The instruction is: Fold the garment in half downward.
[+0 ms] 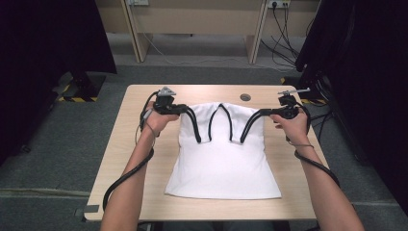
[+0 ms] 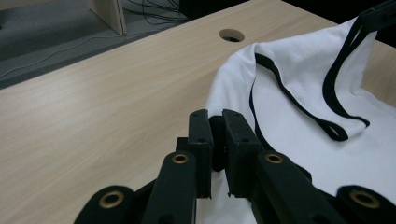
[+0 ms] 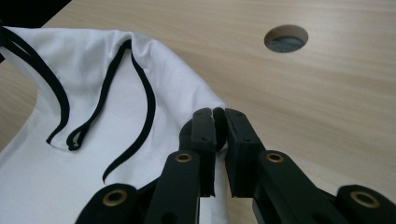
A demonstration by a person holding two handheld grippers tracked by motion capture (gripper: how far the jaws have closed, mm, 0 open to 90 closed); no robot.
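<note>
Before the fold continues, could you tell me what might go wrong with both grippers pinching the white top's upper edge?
1. The left gripper and right gripper pinch only a thin edge of the white tank top; it could slip out.
2. The loose black-trimmed straps may fold unevenly.
3. Uneven pulling may skew the hem on the table.

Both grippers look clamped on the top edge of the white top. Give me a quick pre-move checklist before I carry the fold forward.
1. Left gripper shut on the white top: ok, fabric is pinched between its jaws.
2. Right gripper shut on the top: ok, the fabric edge sits between its jaws.
3. Both grips level with each other: ok, in the high view they hold the two upper corners at about the same height.
4. Black straps hanging free: ok, they droop onto the fabric, away from the jaws.
5. Lower hem flat on the table: ok.
6. Cable hole clear of fabric: ok.
</note>
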